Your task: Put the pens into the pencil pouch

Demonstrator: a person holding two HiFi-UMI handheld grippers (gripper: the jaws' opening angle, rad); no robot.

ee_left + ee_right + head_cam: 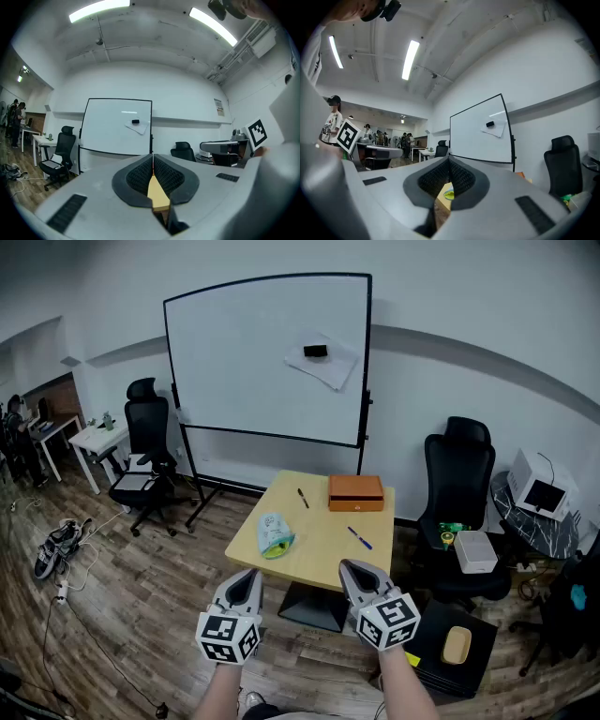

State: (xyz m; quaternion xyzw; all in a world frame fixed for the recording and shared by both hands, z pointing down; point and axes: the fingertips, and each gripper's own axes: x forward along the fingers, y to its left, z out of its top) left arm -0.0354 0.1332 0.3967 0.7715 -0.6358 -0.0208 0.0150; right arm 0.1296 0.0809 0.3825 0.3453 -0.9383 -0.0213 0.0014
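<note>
1. Table (319, 559): light wood top, in the middle of the room, ahead of both grippers.
2. Pencil pouch (275, 535): pale blue and green, lying flat near the table's front left edge. Whether it is open cannot be made out from here.
3. Black pen (303, 498): lying on the table toward the far side, well apart from the pouch.
4. Blue pen (359, 538): lying on the right part of the table, apart from the pouch and just in front of the orange box (355, 492), not touching it.
5. Left gripper (248, 576): held level short of the table's near edge. Its own view shows the 2 ribbed pads pressed together at the tips, with nothing between them; only the tabletop shows through the gap below.
6. Right gripper (354, 568): held level beside the left one, also short of the table. Its own view shows the jaws together and empty, with the pouch visible through the lower gap.
7. Whiteboard (267, 362): on a wheeled stand behind the table, with a black eraser (316, 351) and a white sheet on its face.
8. Office chairs: 1 black chair (145, 451) left of the whiteboard, 1 black chair (459, 493) right of the table.
</note>
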